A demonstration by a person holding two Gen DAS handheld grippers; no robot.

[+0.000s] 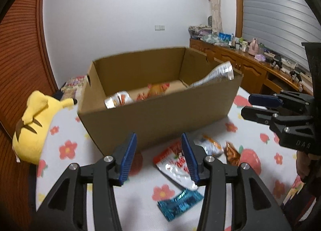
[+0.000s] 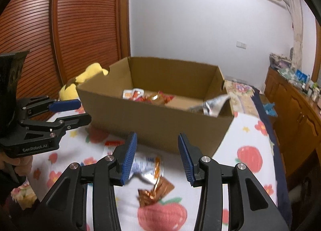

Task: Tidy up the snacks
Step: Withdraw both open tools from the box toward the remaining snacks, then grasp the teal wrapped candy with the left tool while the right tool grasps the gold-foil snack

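Observation:
An open cardboard box (image 1: 160,118) stands on the flowered bed sheet (image 1: 66,150). Inside lie a silver-orange packet (image 1: 118,99) and an orange packet (image 1: 156,89), and a silver packet (image 1: 216,74) leans on its right wall. In front of the box lie a red-white packet (image 1: 174,162), a teal packet (image 1: 180,205), a white-orange packet (image 1: 212,146) and a copper-brown packet (image 2: 154,193). My left gripper (image 1: 158,150) hovers open over the red-white packet, holding nothing. My right gripper (image 2: 157,150) is open and empty above the white packet (image 2: 146,166) and the copper one.
A yellow plush toy (image 1: 34,126) lies left of the box. Wooden slatted wardrobe doors (image 2: 80,30) rise on the left. A cluttered wooden dresser (image 1: 250,64) runs along the right, past the bed's edge. A hand (image 2: 22,166) holds the left gripper's handle.

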